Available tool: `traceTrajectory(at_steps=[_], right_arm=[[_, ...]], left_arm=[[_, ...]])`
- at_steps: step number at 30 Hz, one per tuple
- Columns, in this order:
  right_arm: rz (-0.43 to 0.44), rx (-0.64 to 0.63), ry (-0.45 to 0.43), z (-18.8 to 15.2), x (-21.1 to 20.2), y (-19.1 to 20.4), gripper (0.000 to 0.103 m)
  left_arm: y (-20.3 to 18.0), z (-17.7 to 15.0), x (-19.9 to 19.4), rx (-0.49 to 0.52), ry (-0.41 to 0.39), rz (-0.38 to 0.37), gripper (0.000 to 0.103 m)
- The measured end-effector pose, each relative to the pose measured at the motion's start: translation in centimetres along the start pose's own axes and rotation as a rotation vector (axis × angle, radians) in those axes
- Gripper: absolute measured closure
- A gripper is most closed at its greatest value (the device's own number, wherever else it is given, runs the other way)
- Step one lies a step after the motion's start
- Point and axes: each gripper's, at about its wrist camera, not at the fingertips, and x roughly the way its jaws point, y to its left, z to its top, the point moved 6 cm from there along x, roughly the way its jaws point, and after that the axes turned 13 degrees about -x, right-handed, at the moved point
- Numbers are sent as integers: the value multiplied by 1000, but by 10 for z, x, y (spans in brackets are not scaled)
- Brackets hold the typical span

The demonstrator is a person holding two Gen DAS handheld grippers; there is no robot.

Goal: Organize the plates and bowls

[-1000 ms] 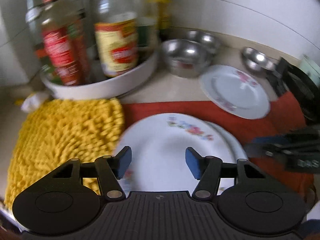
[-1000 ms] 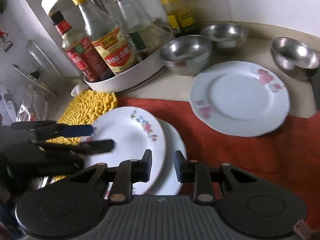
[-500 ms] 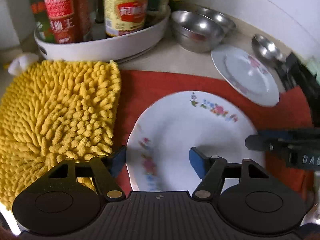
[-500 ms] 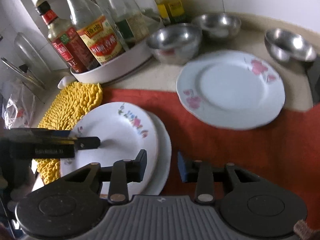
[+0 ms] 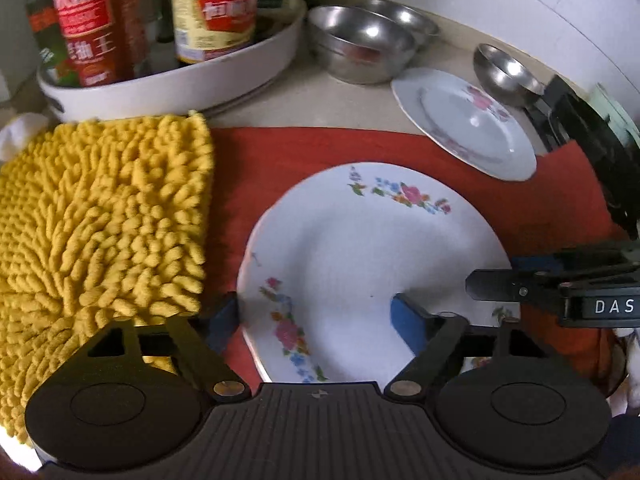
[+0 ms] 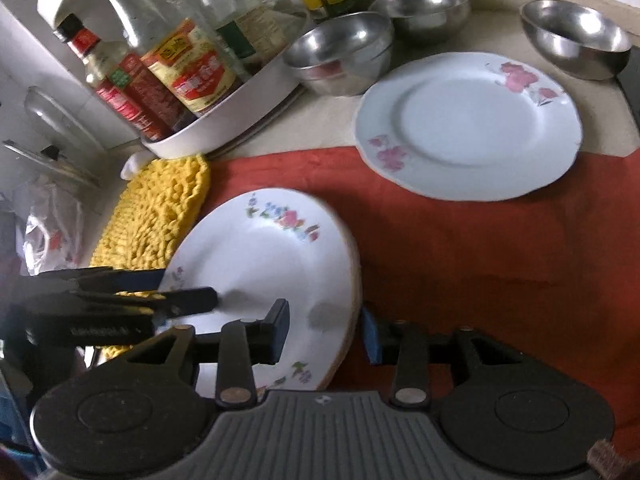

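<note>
A white flowered plate (image 5: 372,256) (image 6: 264,276) lies on top of another plate on the red cloth (image 6: 480,264). My left gripper (image 5: 316,316) is open, its jaws straddling the plate's left rim. My right gripper (image 6: 326,332) is open, its jaws straddling the stack's right rim. Each gripper shows at the edge of the other's view. A second plate with pink flowers (image 6: 468,124) (image 5: 464,128) lies at the back right. Three steel bowls (image 6: 340,52) (image 6: 420,10) (image 6: 576,38) stand behind it.
A white turntable tray (image 6: 224,120) with several sauce bottles stands at the back left. A yellow chenille mat (image 5: 100,224) lies left of the stack. A black object (image 5: 592,152) sits at the right edge. A plastic bag (image 6: 48,232) lies at the far left.
The top plate has slid to the right and now sits squarely over the lower one. Both grippers have opened a little wider and sit lower around the stack's rims.
</note>
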Motion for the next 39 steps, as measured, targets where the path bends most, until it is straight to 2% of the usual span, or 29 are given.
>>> traceTrajectory(at_steps=[7,11,15,19,21,24,29,39], right_arm=[[-2,16,-21,-4,0,2,64],[-7,59,-18,-5,-9,-2,64],[-49,76,-40,-4,-21,-10,65],[-71,112,-31,-10,-20,-22,65],[-75,104,-59,-9,-27,-23,65],[-125,54,-117,-3,-40,-23,65],[-162,90,-153,4,-50,-37,65],[-191,125,-187,0,-67,-57,65]], left_arm=[[-6,-5,-6,4,12,13,17],[-20,-7,-2,30,25,-16,18],[-28,-4,7,34,45,-47,20],[-30,6,8,45,24,-45,25],[-29,10,6,41,12,-46,25],[-30,20,0,48,-23,-42,25],[-42,35,-5,62,-68,-47,24],[-67,42,4,122,-73,-36,24]])
